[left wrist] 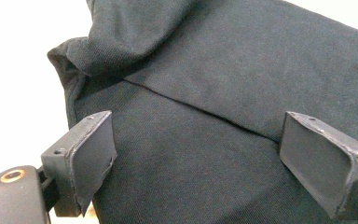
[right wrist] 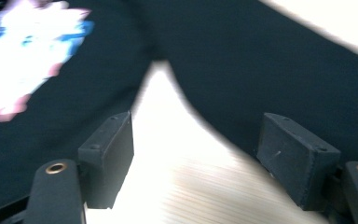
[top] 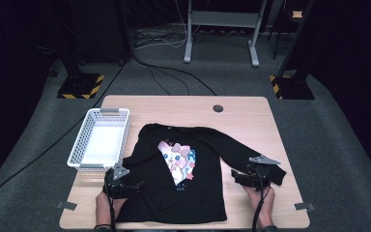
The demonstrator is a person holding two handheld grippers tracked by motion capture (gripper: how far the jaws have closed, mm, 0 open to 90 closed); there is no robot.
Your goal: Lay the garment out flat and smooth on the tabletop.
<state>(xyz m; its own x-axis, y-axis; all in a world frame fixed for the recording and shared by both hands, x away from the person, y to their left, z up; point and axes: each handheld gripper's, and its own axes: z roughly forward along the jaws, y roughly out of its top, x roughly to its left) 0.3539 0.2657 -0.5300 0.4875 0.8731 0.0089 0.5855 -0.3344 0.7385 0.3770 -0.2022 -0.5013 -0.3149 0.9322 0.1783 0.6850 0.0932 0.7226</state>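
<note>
Folding the black shirt (top: pixel 183 174) spread on the desk (top: pixel 241 116) goes best, I judge, if the wide-open, empty right claw (top: pixel 244 178) closes squarely on the sleeve (right wrist: pixel 279 70) just ahead while the equally open, empty left claw (left wrist: pixel 191 154), hovering over fabric, pins the hem.

left tool (left wrist: pixel 196 154): jaws apart, low | right tool (right wrist: pixel 193 154): jaws apart (both hands low)

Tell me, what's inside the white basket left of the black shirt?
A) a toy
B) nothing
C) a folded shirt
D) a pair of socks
B: in the high view the basket shows a bare white bottom, and the shirt lies flat on the table beside it.
</note>
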